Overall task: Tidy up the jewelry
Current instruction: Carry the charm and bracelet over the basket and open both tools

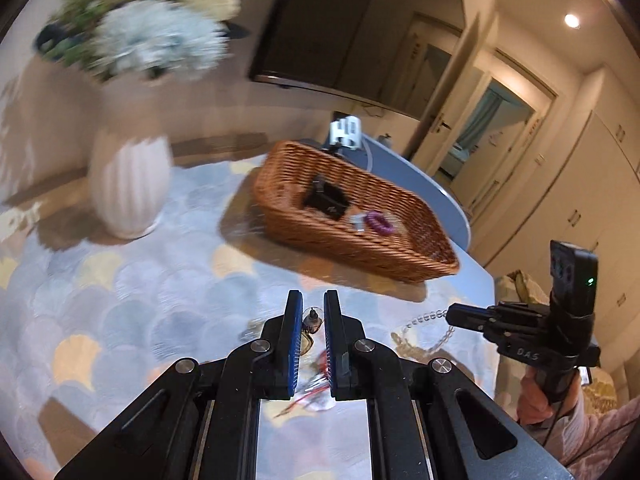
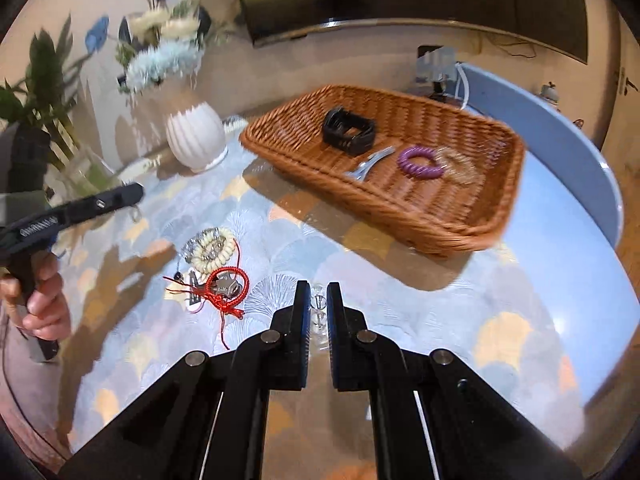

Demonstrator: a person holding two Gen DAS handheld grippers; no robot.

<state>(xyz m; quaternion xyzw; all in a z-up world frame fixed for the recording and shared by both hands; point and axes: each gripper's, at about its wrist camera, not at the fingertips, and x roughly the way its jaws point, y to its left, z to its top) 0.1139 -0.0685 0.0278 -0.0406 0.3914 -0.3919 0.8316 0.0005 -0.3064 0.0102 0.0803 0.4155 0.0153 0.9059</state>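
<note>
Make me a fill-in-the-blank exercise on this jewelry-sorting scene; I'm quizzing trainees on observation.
1. The black watch lies inside the ______ basket.
2. The coiled hair tie in the basket is ______ in colour.
3. The red cord bracelet lies on the ______, outside the basket.
4. The white ribbed ______ holds flowers.

Missing words: wicker; purple; table; vase

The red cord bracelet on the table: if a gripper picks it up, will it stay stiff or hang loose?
The red cord bracelet would probably hang floppy: it looks like thin braided cord with loose trailing ends. It seems light. It lies partly over a small metal piece beside the cream coil bracelet, so it might drag them along.
</note>
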